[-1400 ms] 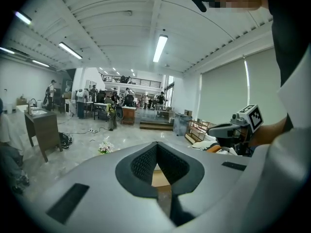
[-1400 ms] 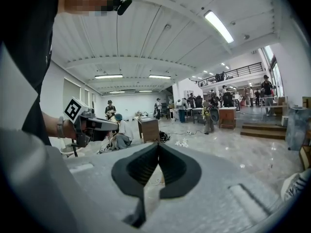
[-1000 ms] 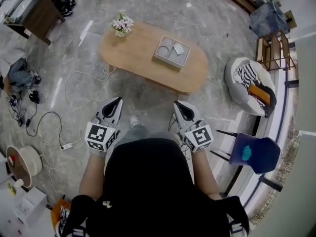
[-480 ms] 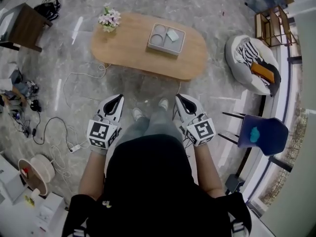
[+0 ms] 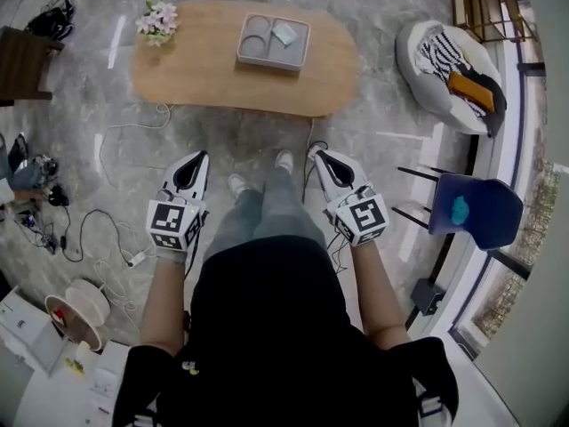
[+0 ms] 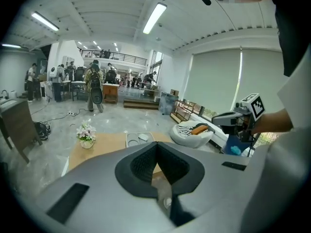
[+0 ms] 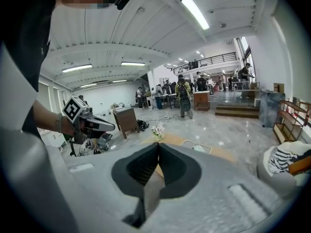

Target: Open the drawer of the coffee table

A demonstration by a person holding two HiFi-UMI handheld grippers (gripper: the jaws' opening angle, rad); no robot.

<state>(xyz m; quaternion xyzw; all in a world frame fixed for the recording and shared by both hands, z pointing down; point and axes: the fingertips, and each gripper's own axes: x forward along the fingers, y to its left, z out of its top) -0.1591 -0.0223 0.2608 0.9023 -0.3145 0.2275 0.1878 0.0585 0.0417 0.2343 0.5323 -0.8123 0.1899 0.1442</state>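
The oval wooden coffee table (image 5: 213, 78) stands ahead of me on the marble floor; its drawer does not show in any view. On its top are a grey tray (image 5: 273, 43) and a small pot of flowers (image 5: 157, 20). My left gripper (image 5: 202, 156) and right gripper (image 5: 313, 152) are held at either side of my legs, short of the table's near edge, touching nothing. Both are shut and empty. In the left gripper view the shut left gripper (image 6: 156, 143) points at the table (image 6: 97, 147). In the right gripper view the right gripper (image 7: 158, 144) does the same.
A white beanbag (image 5: 449, 56) with clothes on it sits right of the table, and a blue chair (image 5: 476, 210) stands at my right. Cables (image 5: 102, 229) and a cable spool (image 5: 76, 305) lie on the floor at left, near a dark side table (image 5: 22, 60). Several people stand far back.
I have walked toward the coffee table, which now sits higher and further left in the head view. Both grippers came forward with me, still shut.
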